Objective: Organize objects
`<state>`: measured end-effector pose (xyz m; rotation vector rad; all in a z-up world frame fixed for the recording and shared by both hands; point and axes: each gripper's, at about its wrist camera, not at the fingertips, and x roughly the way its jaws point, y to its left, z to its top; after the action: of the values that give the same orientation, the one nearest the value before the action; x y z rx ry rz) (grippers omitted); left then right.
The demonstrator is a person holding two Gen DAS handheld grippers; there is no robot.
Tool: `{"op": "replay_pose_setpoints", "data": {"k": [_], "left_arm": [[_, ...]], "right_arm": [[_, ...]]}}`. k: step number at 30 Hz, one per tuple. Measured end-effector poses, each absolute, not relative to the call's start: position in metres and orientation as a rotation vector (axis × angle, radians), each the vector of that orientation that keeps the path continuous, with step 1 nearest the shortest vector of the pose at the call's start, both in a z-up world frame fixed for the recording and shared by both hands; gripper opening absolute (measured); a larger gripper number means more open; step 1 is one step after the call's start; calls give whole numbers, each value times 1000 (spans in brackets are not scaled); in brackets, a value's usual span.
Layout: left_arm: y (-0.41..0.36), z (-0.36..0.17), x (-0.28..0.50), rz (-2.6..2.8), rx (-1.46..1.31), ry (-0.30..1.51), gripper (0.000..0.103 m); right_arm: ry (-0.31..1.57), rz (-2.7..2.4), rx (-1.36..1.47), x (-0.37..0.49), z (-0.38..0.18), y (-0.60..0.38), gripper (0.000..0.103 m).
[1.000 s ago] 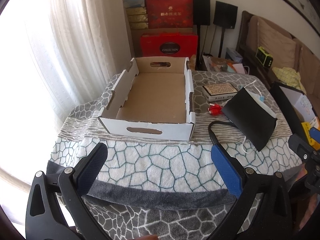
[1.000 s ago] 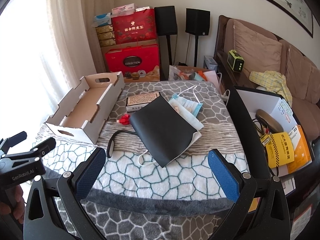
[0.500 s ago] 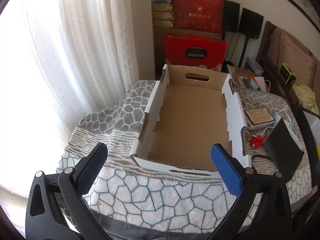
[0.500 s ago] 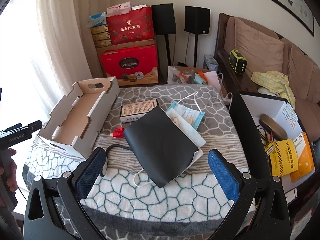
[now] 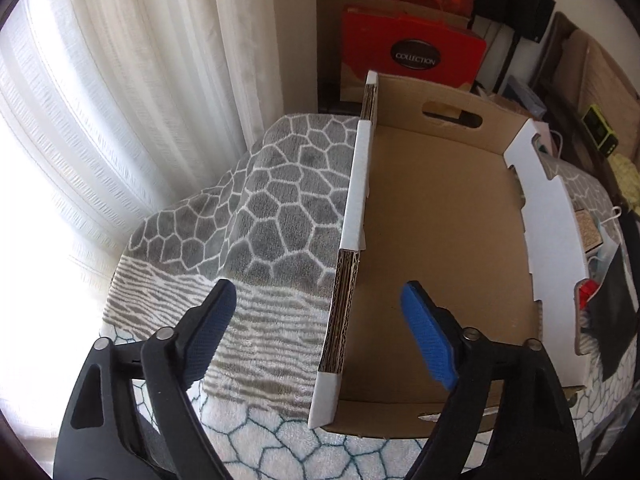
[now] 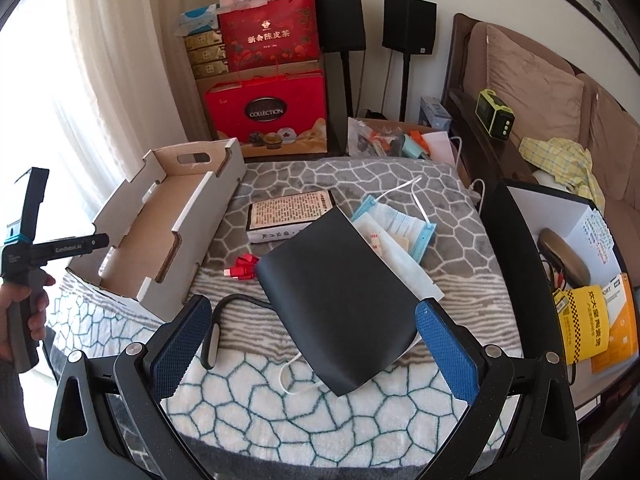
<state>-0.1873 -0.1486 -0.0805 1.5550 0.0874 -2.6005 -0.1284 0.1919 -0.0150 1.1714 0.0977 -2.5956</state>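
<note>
Between your left gripper's (image 5: 322, 334) closing pads stands the tray's (image 5: 352, 208) left wall, pads not touching it. Tray sits at the blanket's (image 6: 312, 408) left edge. Your right gripper (image 6: 312, 346) hangs wide open, empty, over the black pouch's (image 6: 340, 304) near end. Count: one tray, one pouch, one book (image 6: 288, 218), one red clip (image 6: 242, 268), one mask (image 6: 394, 228).

We find the tray's near side wall (image 5: 348, 280) between the left gripper's (image 5: 320, 332) closing jaws — untouched. Ahead of the right gripper (image 6: 308, 340) lies the pouch (image 6: 340, 300); beyond it the book (image 6: 288, 216), left the tray (image 6: 168, 216).
</note>
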Motion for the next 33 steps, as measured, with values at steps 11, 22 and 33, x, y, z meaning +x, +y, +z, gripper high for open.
{"op": "replay_pose_setpoints", "data": {"k": [11,22,33], "left_arm": [[-150,-102,-187,-2605,1674,147,24],[-142,-95,-173,-2693,1697,91,10],[-151,-96,-136,-2710,1714,148,10]], "right_arm": [[92,-2590,1206,-131,-22,196,103],[89,-2594,1218,-124,-26,204,103],[93,-2595,1218,-115,-27,213,103]]}}
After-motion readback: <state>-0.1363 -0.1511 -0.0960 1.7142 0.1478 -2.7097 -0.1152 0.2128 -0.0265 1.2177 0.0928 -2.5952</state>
